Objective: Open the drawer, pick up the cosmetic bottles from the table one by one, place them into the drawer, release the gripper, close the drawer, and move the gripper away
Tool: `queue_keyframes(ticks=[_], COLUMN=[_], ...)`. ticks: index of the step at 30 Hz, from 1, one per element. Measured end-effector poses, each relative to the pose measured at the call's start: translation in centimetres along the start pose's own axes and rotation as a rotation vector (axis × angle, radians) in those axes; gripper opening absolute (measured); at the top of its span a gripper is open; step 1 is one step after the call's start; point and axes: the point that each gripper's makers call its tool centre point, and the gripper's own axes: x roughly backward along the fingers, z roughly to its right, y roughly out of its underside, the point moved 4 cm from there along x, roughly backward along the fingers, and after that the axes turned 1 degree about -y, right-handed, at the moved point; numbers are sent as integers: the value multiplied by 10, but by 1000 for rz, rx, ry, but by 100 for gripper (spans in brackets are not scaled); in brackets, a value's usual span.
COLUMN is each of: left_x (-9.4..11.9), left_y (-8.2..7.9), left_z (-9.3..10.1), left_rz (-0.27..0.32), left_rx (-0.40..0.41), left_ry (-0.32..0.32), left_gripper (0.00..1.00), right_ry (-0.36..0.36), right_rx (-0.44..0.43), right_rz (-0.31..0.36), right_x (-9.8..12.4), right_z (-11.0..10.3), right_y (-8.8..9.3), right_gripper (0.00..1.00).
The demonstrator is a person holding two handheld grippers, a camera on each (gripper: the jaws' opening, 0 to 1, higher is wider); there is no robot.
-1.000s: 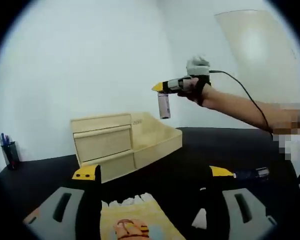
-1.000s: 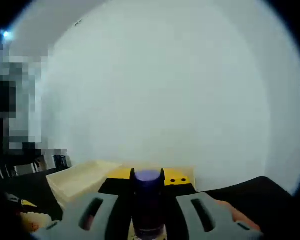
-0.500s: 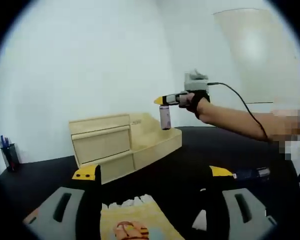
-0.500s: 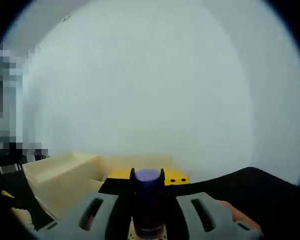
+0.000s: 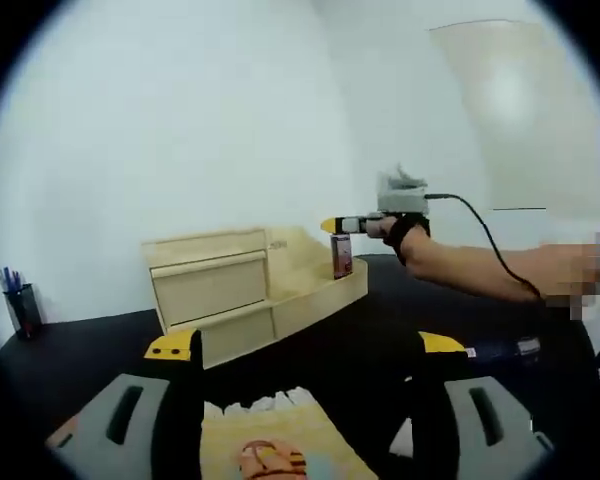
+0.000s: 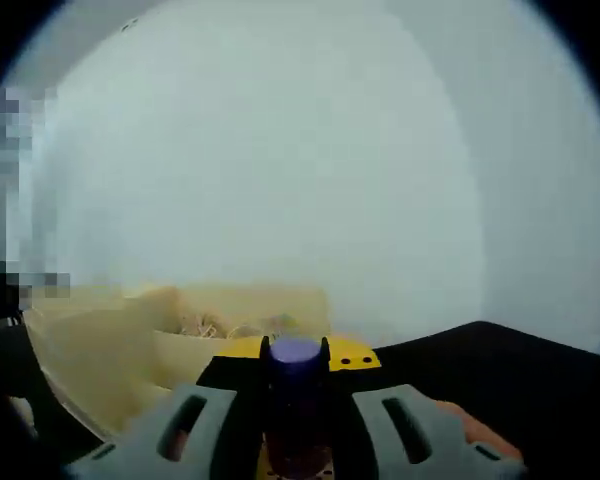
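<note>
So our right gripper has its jaws closed on a cosmetic bottle, pinching the body from both sides with the purple cap sticking up between them. From the left gripper view you can see that same right gripper holding the bottle hanging upright, right over the far corner of the open wooden drawer, bottom end down at about rim level. We can't tell if it's touching the drawer floor yet.

Our left gripper is spread open with nothing gripped, hovering over a yellowish packet on the black table.

Handling-wise, we'd guess the bottle is small, rigid and fairly light, probably smooth plastic or glass, so a bit slippery. It's tall and narrow, so it'll likely tip if dropped from any height. Mid-body grip looks right to us; we'd let it settle on the drawer bottom before opening up.
</note>
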Motion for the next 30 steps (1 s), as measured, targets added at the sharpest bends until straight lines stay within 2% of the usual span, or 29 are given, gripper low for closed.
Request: queue_keyframes(ticks=[4, 9, 30], left_x=[10, 11, 6], left_y=[-9, -8, -6], left_z=[-17, -22, -20], left_rz=[37, 38, 29], left_rx=[28, 38, 32], left_ry=[-49, -65, -49], left_gripper=[80, 80, 80], right_ry=[8, 6, 18], right_rx=[7, 12, 30], right_rz=[-2, -12, 1], right_x=[0, -1, 9], right_z=[1, -1, -7], right_y=[8, 14, 38], right_gripper=[17, 17, 17])
